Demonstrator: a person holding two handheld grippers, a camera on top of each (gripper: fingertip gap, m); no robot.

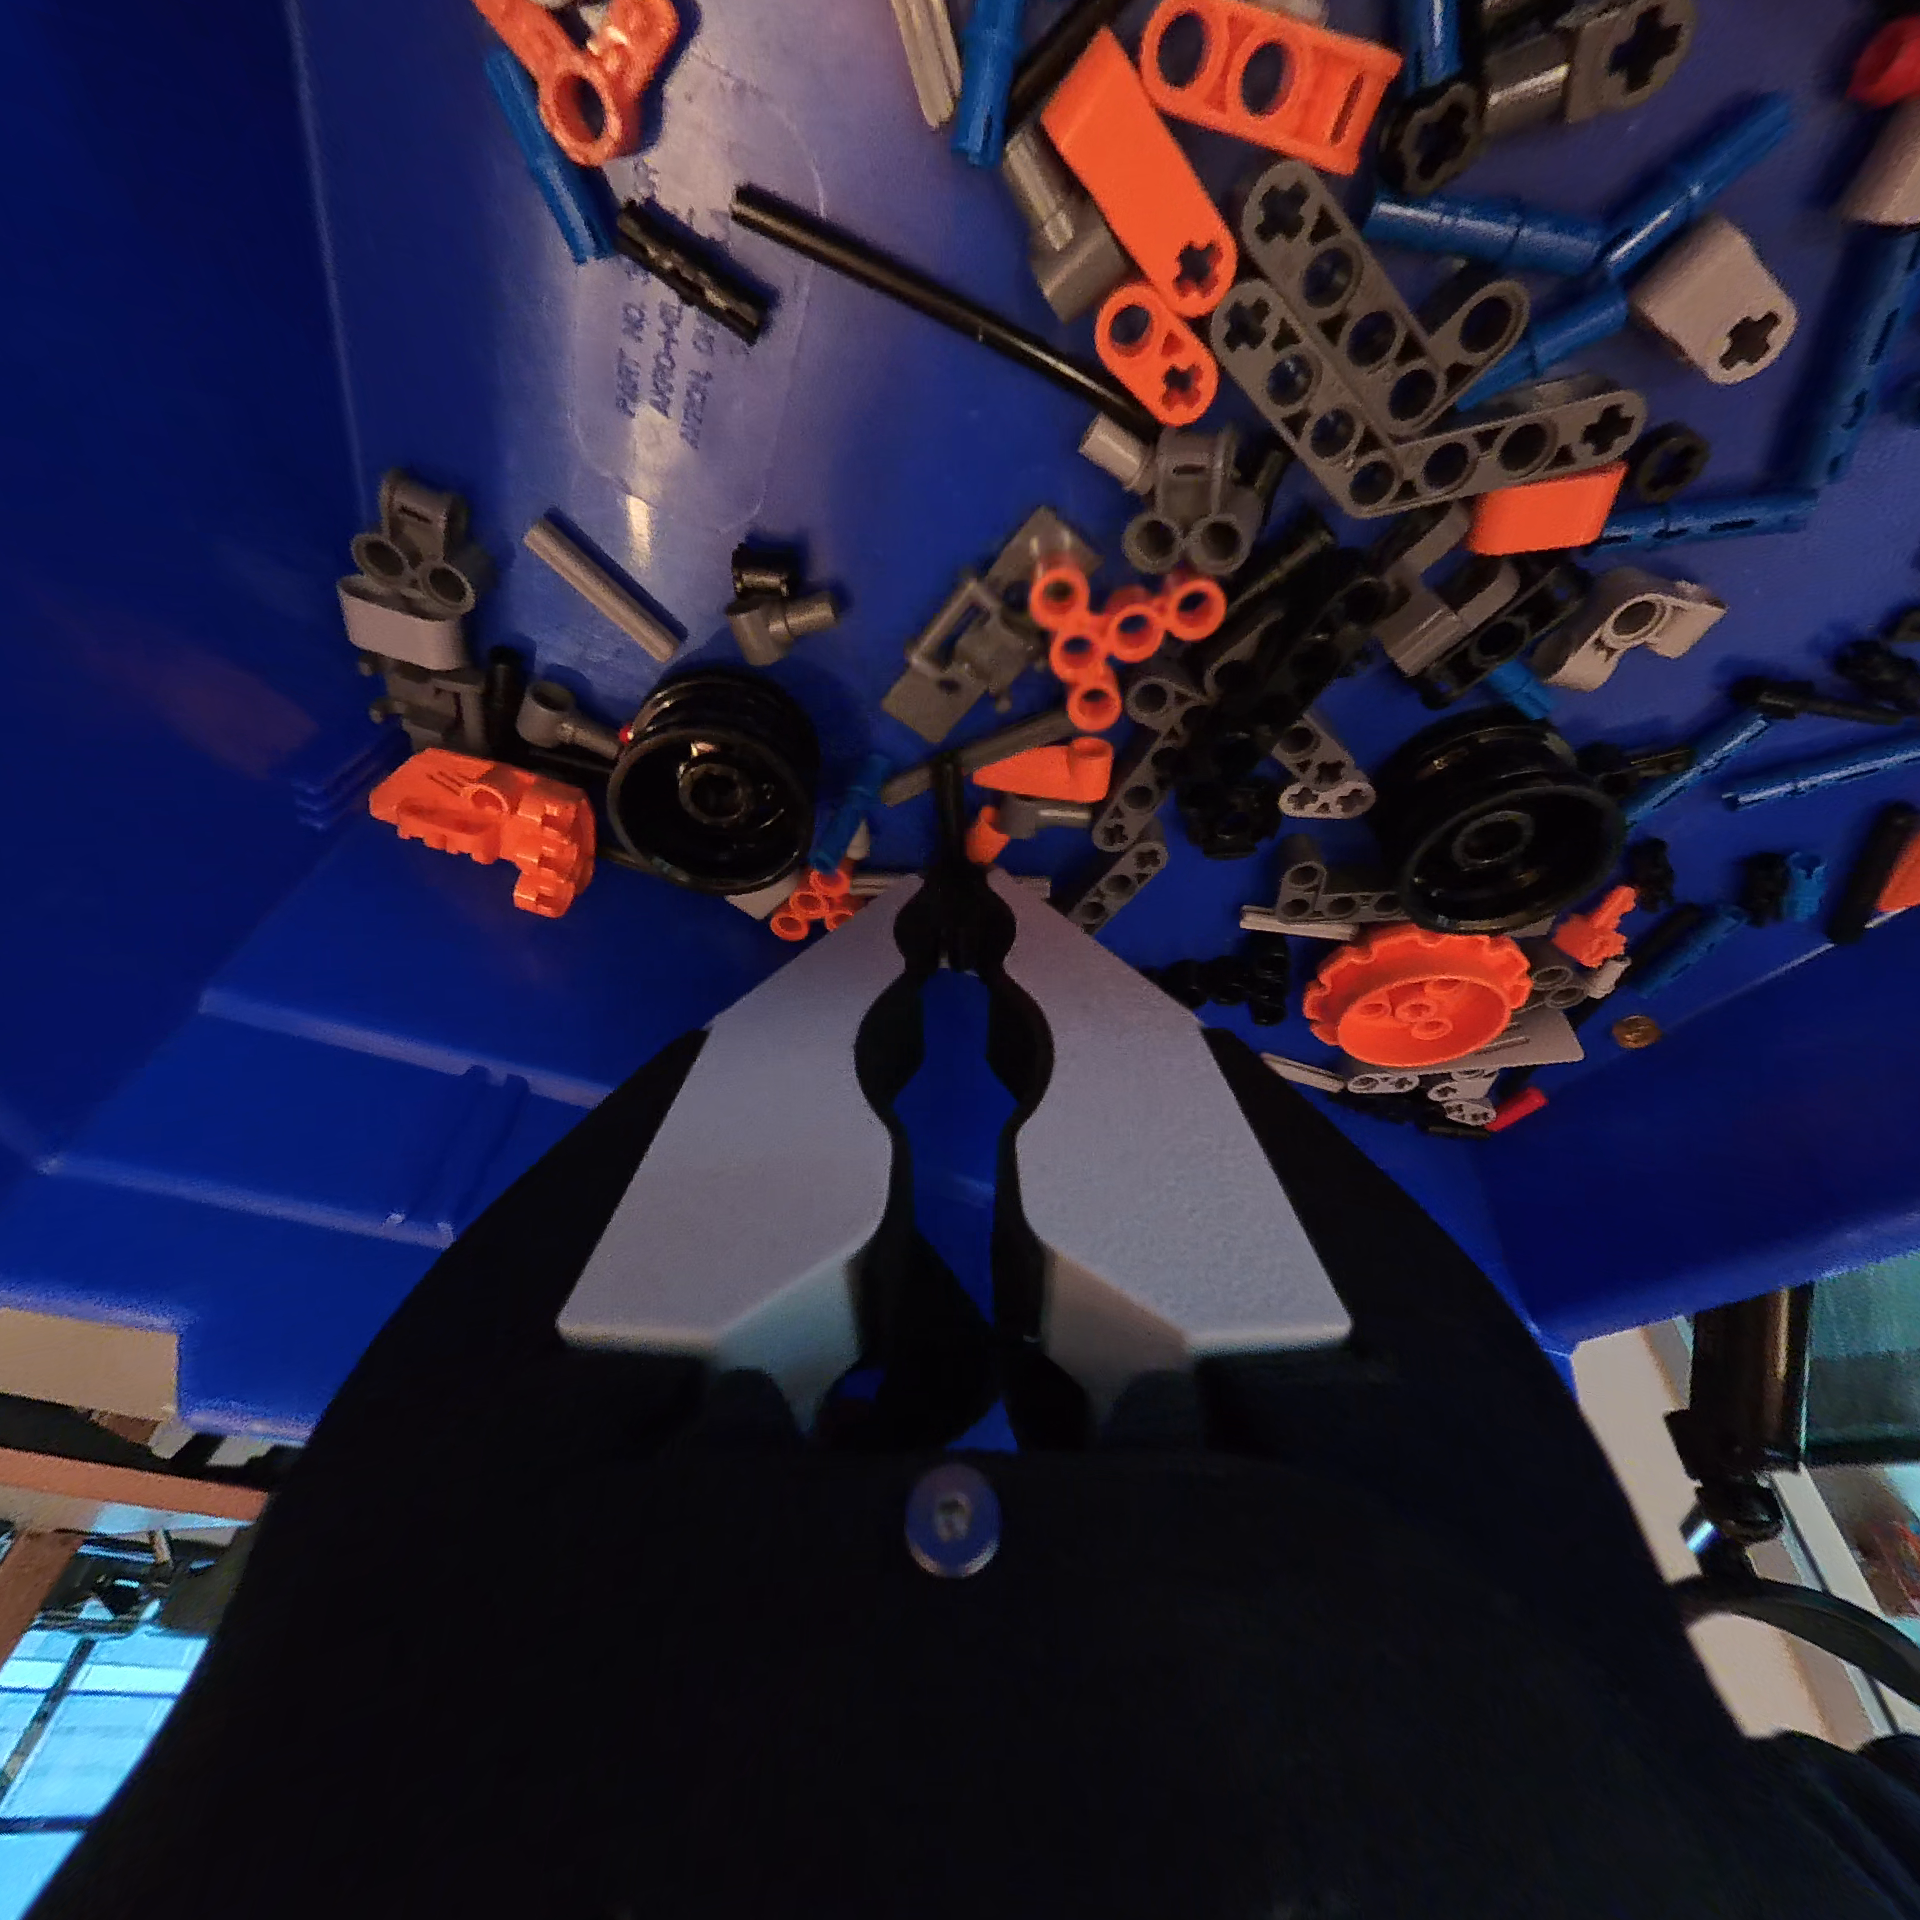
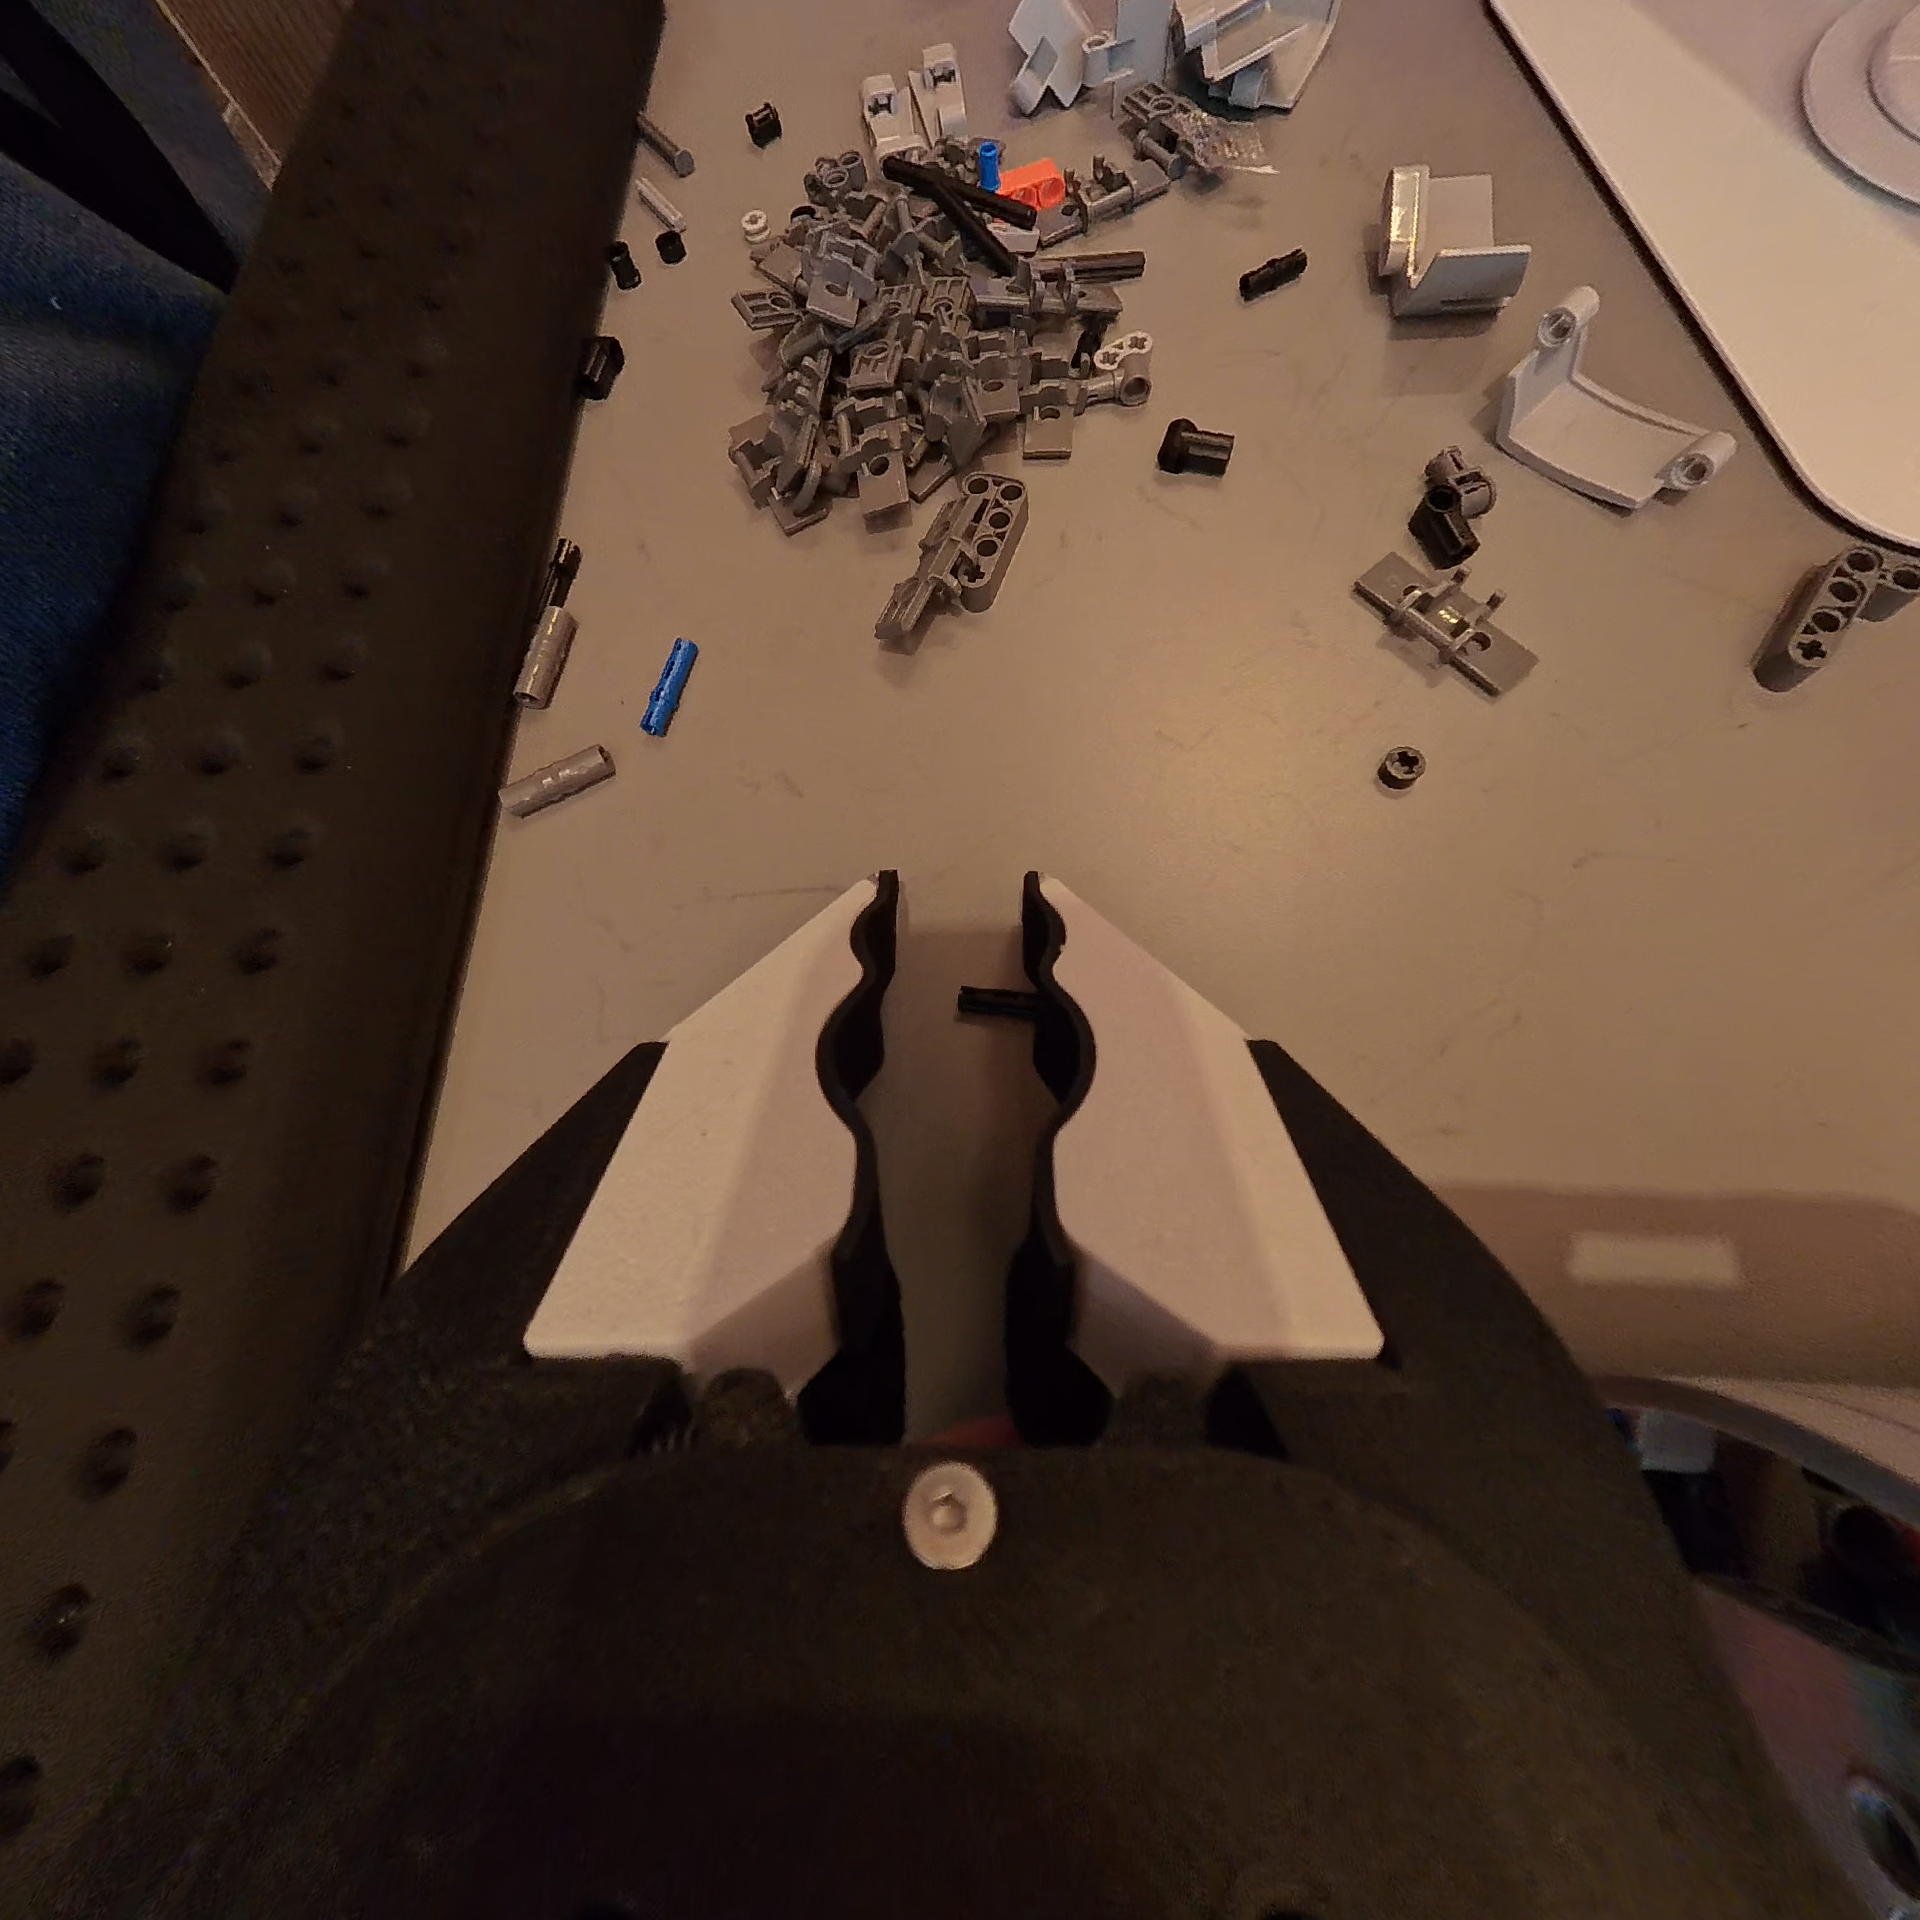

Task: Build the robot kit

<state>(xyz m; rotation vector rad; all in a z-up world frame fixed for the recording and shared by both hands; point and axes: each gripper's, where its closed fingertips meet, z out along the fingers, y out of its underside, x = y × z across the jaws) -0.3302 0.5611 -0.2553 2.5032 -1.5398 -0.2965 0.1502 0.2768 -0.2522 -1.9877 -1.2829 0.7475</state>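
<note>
In the left wrist view my left gripper (image 1: 953, 904) is inside a blue bin (image 1: 312, 1039) of loose building pieces. Its pads are shut on a thin black axle (image 1: 948, 821) that sticks out forward from the tips, above the pieces. A black wheel (image 1: 717, 795) lies just left of the tips, and small orange pieces (image 1: 821, 899) lie beside them. In the right wrist view my right gripper (image 2: 961, 883) is open over a grey table (image 2: 1143, 779). A small black pin (image 2: 992, 1001) lies on the table between its fingers, partly under the right one, and is not gripped.
The bin also holds orange, grey and blue beams and pins, a second black wheel (image 1: 1496, 821) and an orange gear (image 1: 1413, 1013). On the table are a pile of grey pieces (image 2: 914, 353), a blue pin (image 2: 668, 686), a black perforated bar (image 2: 312, 623) and a white board (image 2: 1714, 208). The grippers' ends are close to 55 cm from one another.
</note>
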